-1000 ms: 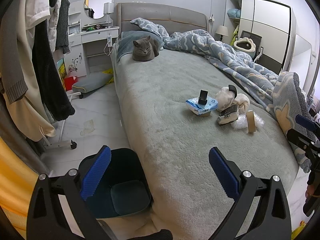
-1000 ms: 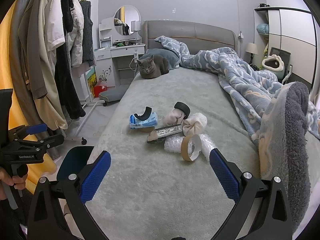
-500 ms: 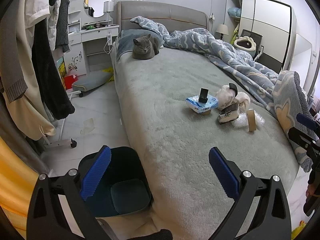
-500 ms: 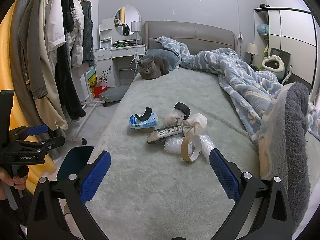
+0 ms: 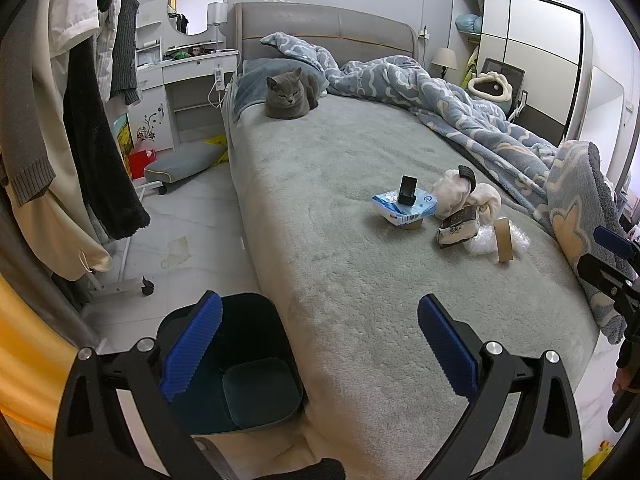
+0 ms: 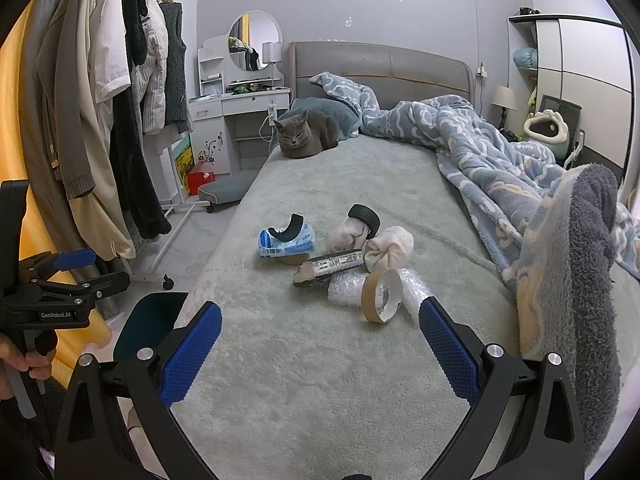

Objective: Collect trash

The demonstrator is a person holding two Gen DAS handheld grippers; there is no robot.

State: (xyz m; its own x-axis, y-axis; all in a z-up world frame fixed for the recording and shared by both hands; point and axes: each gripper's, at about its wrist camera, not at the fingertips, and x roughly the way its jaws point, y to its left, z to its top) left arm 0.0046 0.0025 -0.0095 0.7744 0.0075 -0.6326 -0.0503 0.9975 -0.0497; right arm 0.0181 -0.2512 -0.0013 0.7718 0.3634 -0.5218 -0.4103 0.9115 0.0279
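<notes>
A dark bin [image 5: 240, 364] with nothing visible inside stands on the floor at 7 o'clock beside the bed [image 5: 340, 264], both tools [image 5: 318, 346] [image 6: 320, 354] wide open, holding nothing.

right gripper [image 5: 612, 256]: mostly cut off by frame edge
bin [image 6: 154, 320]: largely hidden behind left pad
label print [image 6: 338, 260]: unreadable

cat [image 6: 306, 136] – grey | blanket [image 6: 480, 148] – blue, white swirls | bin [image 5: 240, 364] – dark teal | bedspread [image 5: 340, 240] – grey-green
</notes>
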